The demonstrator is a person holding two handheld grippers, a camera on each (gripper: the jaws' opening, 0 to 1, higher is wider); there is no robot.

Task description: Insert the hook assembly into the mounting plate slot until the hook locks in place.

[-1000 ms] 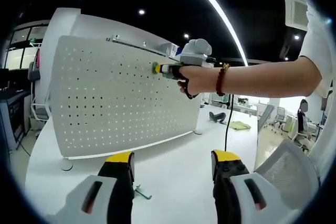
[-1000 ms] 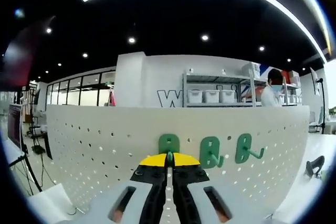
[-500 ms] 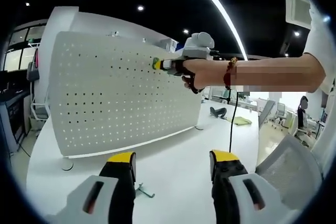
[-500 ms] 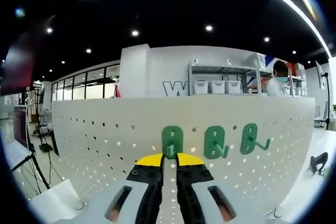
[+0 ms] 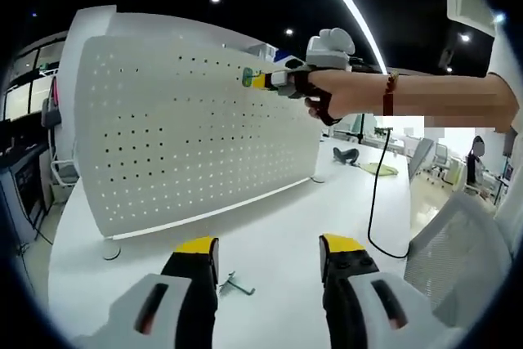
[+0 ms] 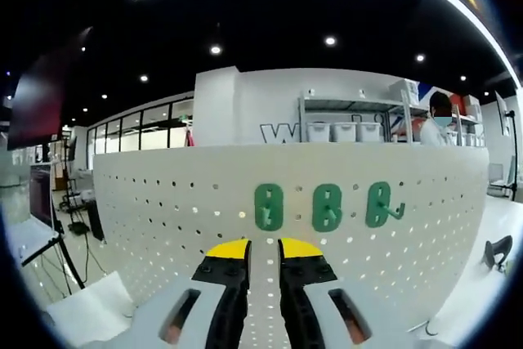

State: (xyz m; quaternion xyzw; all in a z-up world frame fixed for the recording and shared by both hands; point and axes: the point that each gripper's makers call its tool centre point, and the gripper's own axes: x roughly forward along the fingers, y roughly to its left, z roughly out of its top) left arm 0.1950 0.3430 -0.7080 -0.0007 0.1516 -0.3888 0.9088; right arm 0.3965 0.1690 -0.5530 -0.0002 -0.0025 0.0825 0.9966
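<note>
Right gripper view: the right gripper (image 6: 264, 244), jaws parted and empty, faces a light, rigid green hook (image 6: 269, 207) seated at 12 o'clock on the pegboard (image 6: 147, 218), best gripped by its flat backplate.

Three hooks (image 6: 269, 207) are sitting side by side on the pegboard (image 6: 163, 218), at 12 o'clock beyond the right gripper (image 6: 264, 249).

The pegboard (image 6: 204, 202) looks like matt white painted metal, smooth and perforated. The three hooks (image 6: 269, 207) look like smooth green plastic. The table (image 5: 278, 234) is smooth, matt white.
</note>
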